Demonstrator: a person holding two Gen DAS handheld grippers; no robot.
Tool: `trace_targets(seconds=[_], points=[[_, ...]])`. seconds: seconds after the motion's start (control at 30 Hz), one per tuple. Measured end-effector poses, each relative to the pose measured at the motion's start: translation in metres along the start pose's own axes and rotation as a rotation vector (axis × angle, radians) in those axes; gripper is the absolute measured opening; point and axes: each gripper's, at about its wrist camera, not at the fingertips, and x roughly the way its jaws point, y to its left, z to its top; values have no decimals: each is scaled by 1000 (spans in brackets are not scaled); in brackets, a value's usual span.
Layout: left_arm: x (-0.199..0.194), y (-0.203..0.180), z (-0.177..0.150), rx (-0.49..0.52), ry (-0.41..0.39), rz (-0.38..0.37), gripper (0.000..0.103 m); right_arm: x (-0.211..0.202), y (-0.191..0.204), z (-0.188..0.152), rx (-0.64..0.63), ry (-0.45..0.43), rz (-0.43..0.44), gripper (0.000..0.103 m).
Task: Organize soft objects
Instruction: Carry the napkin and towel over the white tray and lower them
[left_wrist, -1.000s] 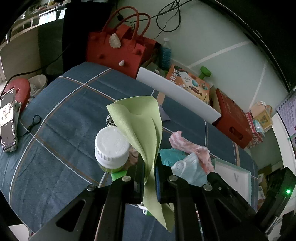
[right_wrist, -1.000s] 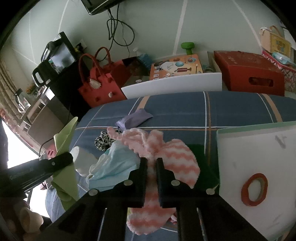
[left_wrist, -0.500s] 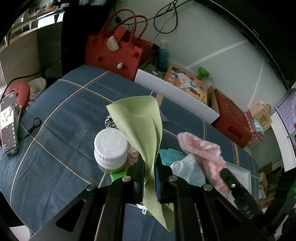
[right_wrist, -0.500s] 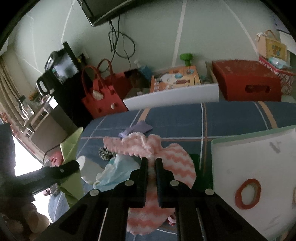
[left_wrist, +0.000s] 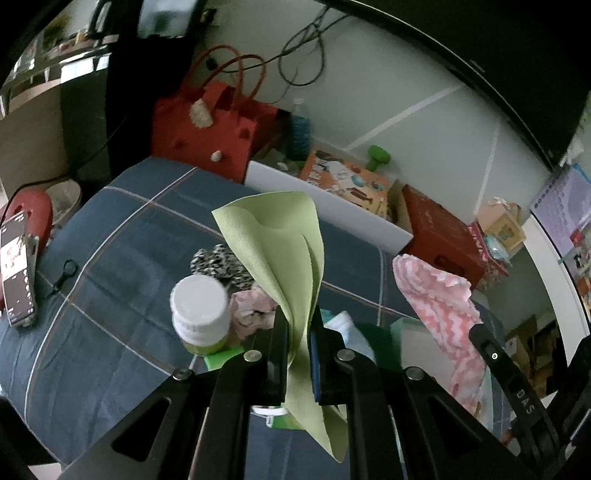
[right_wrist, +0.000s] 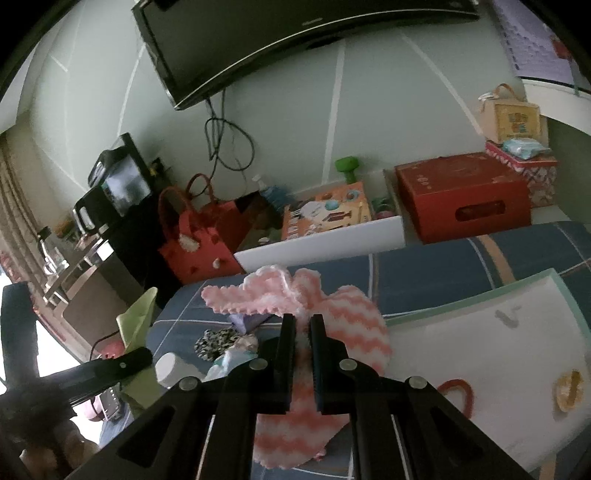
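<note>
My left gripper (left_wrist: 298, 321) is shut on a light green cloth (left_wrist: 280, 251) and holds it up above the blue plaid table (left_wrist: 110, 258). My right gripper (right_wrist: 303, 325) is shut on a pink and white zigzag knit cloth (right_wrist: 332, 317), lifted above the table; the same cloth shows in the left wrist view (left_wrist: 439, 299). On the table below lie a leopard-print scrunchie (left_wrist: 218, 264), a crumpled pink fabric (left_wrist: 251, 308) and a light blue face mask (right_wrist: 231, 360). The green cloth also shows at the left of the right wrist view (right_wrist: 138, 321).
A white-capped jar (left_wrist: 201, 314) stands by the pile. A phone (left_wrist: 16, 273) lies at the table's left edge. A white board (right_wrist: 491, 362) with a red ring (right_wrist: 456, 391) lies at right. A red bag (left_wrist: 207, 125), a white panel (left_wrist: 325, 206) and a red box (right_wrist: 461, 195) stand behind.
My right gripper has lifted the pink zigzag cloth higher off the pile. My left gripper has risen a little with the green cloth still in it.
</note>
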Motion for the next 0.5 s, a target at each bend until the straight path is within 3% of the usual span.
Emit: trace_targets(seconds=[0.5], points=[[32, -95, -27, 234, 93, -77, 10, -29, -92, 12, 141, -62, -253, 9]])
